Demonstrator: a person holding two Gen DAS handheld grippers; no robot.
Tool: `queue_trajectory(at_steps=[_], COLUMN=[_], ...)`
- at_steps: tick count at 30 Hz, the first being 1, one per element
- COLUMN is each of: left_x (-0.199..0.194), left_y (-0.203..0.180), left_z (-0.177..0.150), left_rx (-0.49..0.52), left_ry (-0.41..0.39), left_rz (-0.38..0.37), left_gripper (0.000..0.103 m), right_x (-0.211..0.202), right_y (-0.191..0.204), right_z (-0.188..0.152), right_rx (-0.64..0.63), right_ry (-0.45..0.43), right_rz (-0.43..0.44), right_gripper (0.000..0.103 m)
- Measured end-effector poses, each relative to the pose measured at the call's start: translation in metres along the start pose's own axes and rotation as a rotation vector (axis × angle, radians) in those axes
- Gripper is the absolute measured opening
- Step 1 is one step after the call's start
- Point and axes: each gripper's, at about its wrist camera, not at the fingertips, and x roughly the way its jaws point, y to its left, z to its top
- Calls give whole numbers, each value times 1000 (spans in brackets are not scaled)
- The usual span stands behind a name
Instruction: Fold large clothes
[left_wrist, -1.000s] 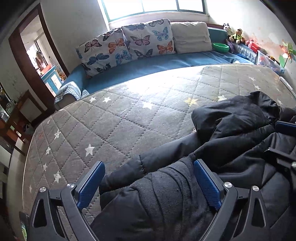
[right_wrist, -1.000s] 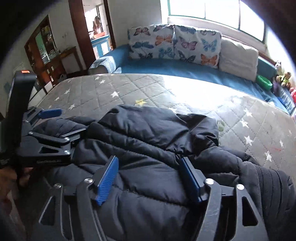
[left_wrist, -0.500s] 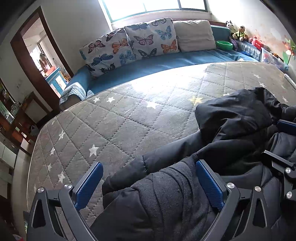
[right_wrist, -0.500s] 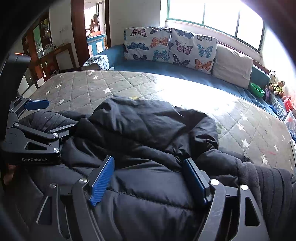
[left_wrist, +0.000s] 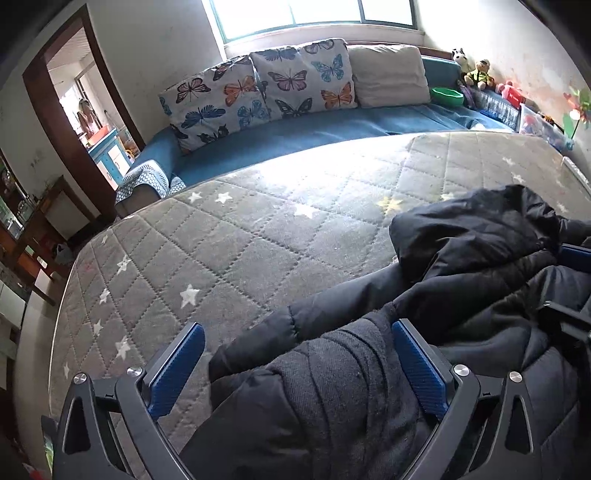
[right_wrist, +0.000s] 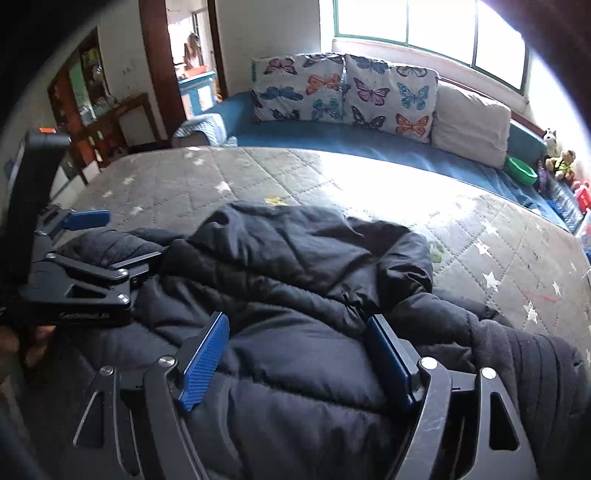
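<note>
The left gripper (left_wrist: 295, 354) stands released, its two blue pads spread wide apart. Between them lies the ribbed knit cuff (left_wrist: 354, 387) of a black padded jacket (left_wrist: 480, 251); the right pad sits against the cuff's edge, while the left pad hangs over bare mattress, clear of the cloth. A puffy sleeve (left_wrist: 303, 321) runs out from the cuff just ahead of the fingers, lying flat on the quilting.

The right gripper (right_wrist: 295, 350) is likewise released, fingers well apart, straddling the quilted body of the jacket (right_wrist: 295, 288), with the cloth bulging up between the pads. Whether the pads press the fabric cannot be told. To its right a second ribbed cuff (right_wrist: 528, 365) lies near the outer finger. In the right wrist view the left gripper (right_wrist: 92, 258) shows at the far side of the jacket, one finger over the other cuff.

The jacket lies bunched on the near part of a grey mattress (left_wrist: 221, 258) stitched in diamonds with white stars. Beyond the mattress runs a blue couch (left_wrist: 332, 129) bearing two butterfly cushions (left_wrist: 258, 92) and a plain beige cushion (left_wrist: 388, 74), with a green bowl (left_wrist: 447, 96) and soft toys (left_wrist: 478, 72) at its end, under a bright window (right_wrist: 443, 26)
</note>
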Motion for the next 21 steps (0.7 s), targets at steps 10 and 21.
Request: queue_trajectory(at_steps=[10, 21], left_x=[-136, -154], left_y=[-25, -50], left_z=[-45, -120], left_rx=[89, 44], left_ry=[-209, -143], left_rz=[45, -129], left_gripper=[103, 103], right_x=[-72, -88], right_y=[-34, -68], right_z=[-46, -79], right_rx=[-23, 38], right_ry=[-6, -25], right_rz=[-39, -54], right_gripper=[84, 84])
